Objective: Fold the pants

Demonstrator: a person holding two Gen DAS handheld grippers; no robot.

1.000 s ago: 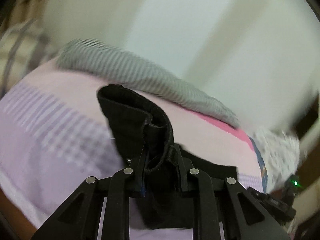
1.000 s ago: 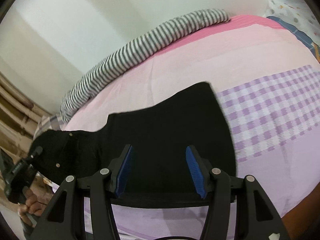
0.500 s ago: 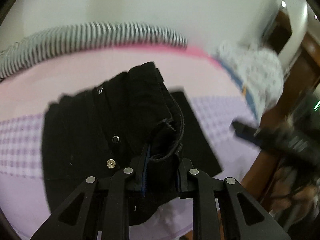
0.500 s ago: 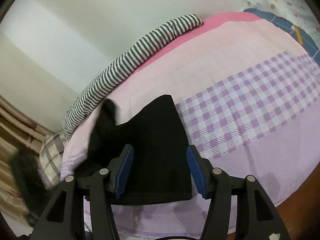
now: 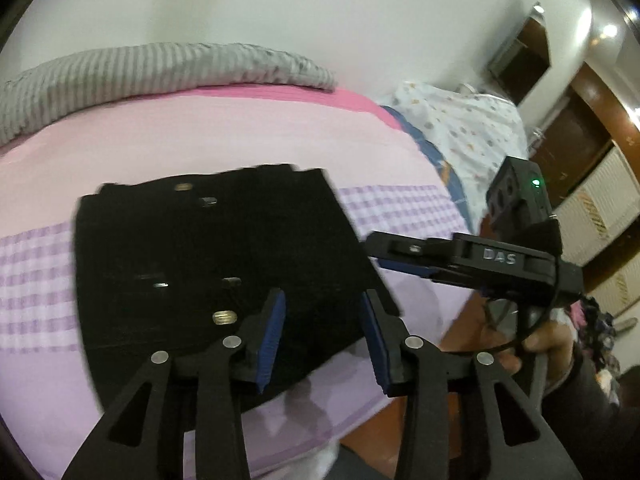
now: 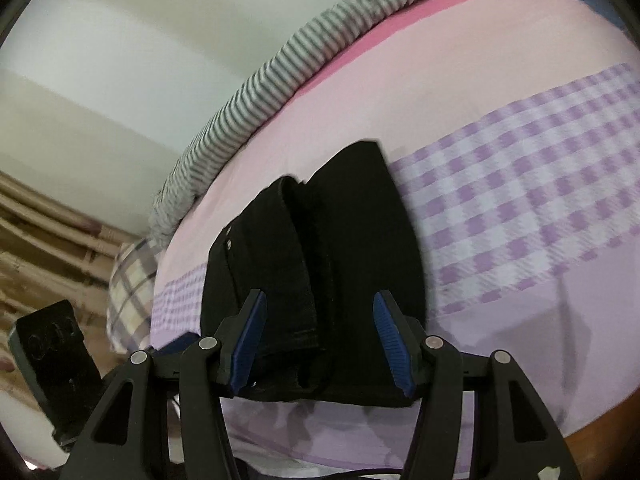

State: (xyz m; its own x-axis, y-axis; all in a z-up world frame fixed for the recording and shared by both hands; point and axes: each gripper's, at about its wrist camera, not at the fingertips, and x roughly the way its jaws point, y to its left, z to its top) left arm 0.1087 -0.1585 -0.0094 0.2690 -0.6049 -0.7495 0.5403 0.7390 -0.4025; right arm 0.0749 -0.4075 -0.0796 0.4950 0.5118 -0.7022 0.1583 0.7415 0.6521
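Pants (image 5: 216, 276) lie flat on the bed (image 5: 224, 136), black, folded into a compact rectangle near the front edge, w/ metal buttons or rivets facing up. From your right-wrist view you can see one layer lapped over another, so the stack (image 6: 320, 280) looks at least doubled. Judging by that, most of the folding is done; what's left is prob. a last fold or just squaring the edges, can't say which.

Your left gripper (image 5: 322, 332) hovers over the near corner of the fabric, jaws wide apart, nothing between them. Right gripper (image 6: 318, 340) same story: jaws spread, blue pads either side of the near hem, gripping nothing. It also shows side-on in the left view (image 5: 408, 258), just beside the right edge of the bundle.

Bed sheet is pink up top, lilac check band in the middle, plain lilac near you. Striped grey bolster (image 5: 160, 72) runs along the far side against a pale wall. Printed white pillow (image 5: 460, 128) sits at right, dark wooden wardrobe (image 5: 568, 136) behind it.
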